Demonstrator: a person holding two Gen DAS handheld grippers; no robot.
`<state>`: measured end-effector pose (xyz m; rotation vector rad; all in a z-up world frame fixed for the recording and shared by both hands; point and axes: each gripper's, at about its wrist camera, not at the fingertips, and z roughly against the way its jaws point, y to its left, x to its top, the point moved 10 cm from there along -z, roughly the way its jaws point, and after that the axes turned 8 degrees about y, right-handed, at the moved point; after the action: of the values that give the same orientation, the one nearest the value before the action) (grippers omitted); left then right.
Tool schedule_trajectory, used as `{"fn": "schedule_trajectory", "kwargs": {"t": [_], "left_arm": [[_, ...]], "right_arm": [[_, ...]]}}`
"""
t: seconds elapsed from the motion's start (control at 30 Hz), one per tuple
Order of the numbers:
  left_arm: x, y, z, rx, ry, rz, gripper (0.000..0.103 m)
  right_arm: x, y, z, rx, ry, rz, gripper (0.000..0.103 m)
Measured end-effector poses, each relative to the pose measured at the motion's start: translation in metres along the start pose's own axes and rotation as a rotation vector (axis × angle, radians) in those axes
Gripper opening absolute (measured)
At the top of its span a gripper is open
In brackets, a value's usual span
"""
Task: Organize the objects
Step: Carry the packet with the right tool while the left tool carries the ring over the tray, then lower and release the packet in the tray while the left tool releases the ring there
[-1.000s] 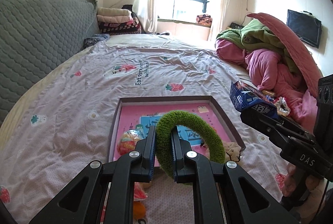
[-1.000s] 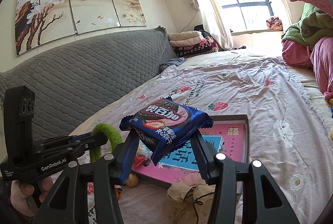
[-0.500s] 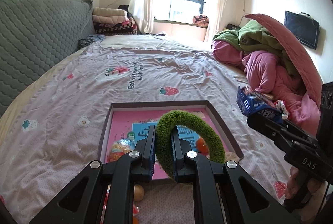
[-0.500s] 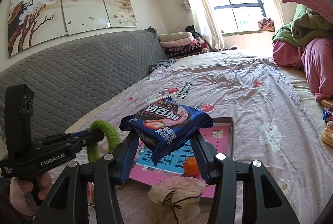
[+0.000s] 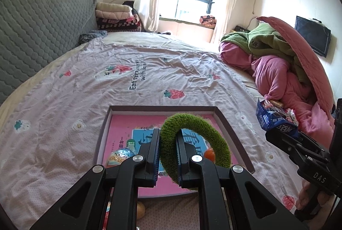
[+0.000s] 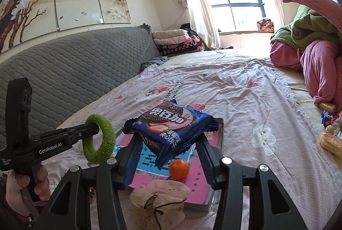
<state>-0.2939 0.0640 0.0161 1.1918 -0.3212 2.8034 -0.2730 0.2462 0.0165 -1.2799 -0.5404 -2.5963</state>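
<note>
My left gripper (image 5: 167, 144) is shut on a fuzzy green ring (image 5: 215, 135) and holds it above a shallow tray with a pink lining (image 5: 162, 109) on the bed. The ring also shows in the right wrist view (image 6: 106, 140). My right gripper (image 6: 168, 144) is shut on a blue cookie packet (image 6: 171, 125), held above the same tray (image 6: 221, 133). The packet shows at the right of the left wrist view (image 5: 273, 118). A small orange (image 6: 179, 168) and a wrapped snack (image 5: 118, 157) lie in the tray.
A beige drawstring pouch (image 6: 159, 198) lies at the tray's near edge. Snack packets (image 6: 330, 140) lie at the bed's right side beside a heap of pink and green bedding (image 5: 284, 63). A grey quilted headboard (image 5: 32, 33) runs along the left.
Both grippers have moved forward and lifted over the tray, still holding the ring and the packet. The orange now shows in the tray.
</note>
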Motion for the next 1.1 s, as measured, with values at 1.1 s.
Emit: {"fn": "schedule_trajectory", "kwargs": {"t": [1.1], "left_arm": [[-0.032, 0.003, -0.078, 0.011, 0.131, 0.025, 0.013]], "right_arm": [[-0.036, -0.03, -0.045, -0.121, 0.149, -0.019, 0.052]]}}
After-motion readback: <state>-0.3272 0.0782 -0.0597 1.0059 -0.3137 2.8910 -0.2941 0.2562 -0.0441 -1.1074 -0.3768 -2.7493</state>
